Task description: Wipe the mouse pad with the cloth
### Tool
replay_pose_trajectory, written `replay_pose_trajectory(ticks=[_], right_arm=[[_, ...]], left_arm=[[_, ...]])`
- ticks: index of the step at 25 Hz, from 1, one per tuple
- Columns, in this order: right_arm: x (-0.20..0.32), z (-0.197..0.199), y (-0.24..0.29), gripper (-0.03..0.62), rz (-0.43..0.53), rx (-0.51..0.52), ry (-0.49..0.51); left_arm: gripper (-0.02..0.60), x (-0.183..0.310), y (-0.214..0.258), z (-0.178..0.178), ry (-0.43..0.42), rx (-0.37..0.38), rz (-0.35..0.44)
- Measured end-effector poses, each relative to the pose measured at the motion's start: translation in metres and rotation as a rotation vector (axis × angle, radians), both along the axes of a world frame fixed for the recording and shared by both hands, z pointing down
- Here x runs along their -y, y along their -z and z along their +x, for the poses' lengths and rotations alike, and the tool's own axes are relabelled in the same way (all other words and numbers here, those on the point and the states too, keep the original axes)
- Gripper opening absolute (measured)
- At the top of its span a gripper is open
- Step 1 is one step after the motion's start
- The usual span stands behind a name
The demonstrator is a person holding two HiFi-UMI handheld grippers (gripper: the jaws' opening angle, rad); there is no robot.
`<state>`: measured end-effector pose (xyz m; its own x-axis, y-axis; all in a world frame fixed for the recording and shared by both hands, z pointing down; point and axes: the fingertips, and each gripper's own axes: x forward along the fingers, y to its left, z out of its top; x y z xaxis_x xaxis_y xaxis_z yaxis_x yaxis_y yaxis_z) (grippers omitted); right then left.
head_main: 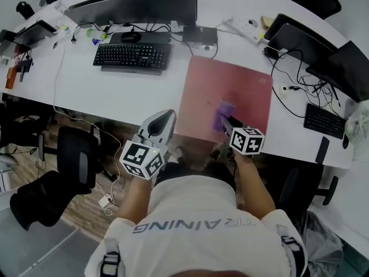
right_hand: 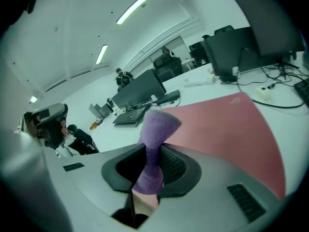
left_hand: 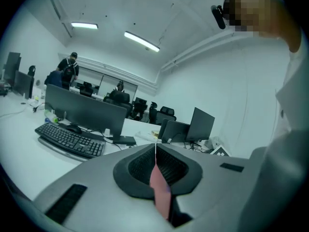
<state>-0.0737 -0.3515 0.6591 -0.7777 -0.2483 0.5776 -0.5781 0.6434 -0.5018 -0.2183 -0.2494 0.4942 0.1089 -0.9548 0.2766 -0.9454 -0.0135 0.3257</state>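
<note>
A pink mouse pad (head_main: 230,91) lies on the white desk, reaching its front edge. A purple cloth (head_main: 222,115) rests on the pad's near part, and my right gripper (head_main: 226,123) is shut on it. In the right gripper view the cloth (right_hand: 159,124) stands bunched between the jaws of that gripper (right_hand: 152,153), with the mouse pad (right_hand: 227,124) spreading beyond. My left gripper (head_main: 168,116) hovers at the desk's front edge, just left of the pad. In the left gripper view the left gripper (left_hand: 155,153) has its jaws pressed together, holding nothing.
A black keyboard (head_main: 131,56), a mouse (head_main: 131,37) and a monitor (head_main: 135,6) sit at the back left. More monitors (head_main: 300,36), cables and a second keyboard (head_main: 324,120) crowd the right. A power strip (head_main: 245,29) lies behind the pad. A black chair (head_main: 75,154) stands lower left.
</note>
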Motion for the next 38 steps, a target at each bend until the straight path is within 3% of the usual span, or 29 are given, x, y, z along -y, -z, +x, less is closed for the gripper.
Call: replay_pose_trajectory(ticks=[8, 15, 19, 25, 38], right_arm=[[-0.098, -0.137, -0.025, 0.095, 0.008, -0.064, 0.269], [-0.130, -0.182, -0.076, 0.095, -0.003, -0.207, 0.345], [-0.126, -0.174, -0.092, 0.095, -0.017, -0.267, 0.340], [-0.109, -0.143, -0.099, 0.095, -0.053, -0.287, 0.321], [-0.064, -0.031, -0.099, 0.097, -0.050, -0.316, 0.311]], left_arm=[[0.034, -0.097, -0.009, -0.077, 0.135, -0.003, -0.018], [0.034, -0.132, -0.010, -0.103, 0.200, -0.025, 0.000], [0.034, -0.133, -0.018, -0.101, 0.218, -0.035, -0.012], [0.034, -0.112, -0.013, -0.070, 0.210, -0.033, -0.007], [0.034, -0.056, -0.008, 0.020, 0.168, -0.020, -0.002]])
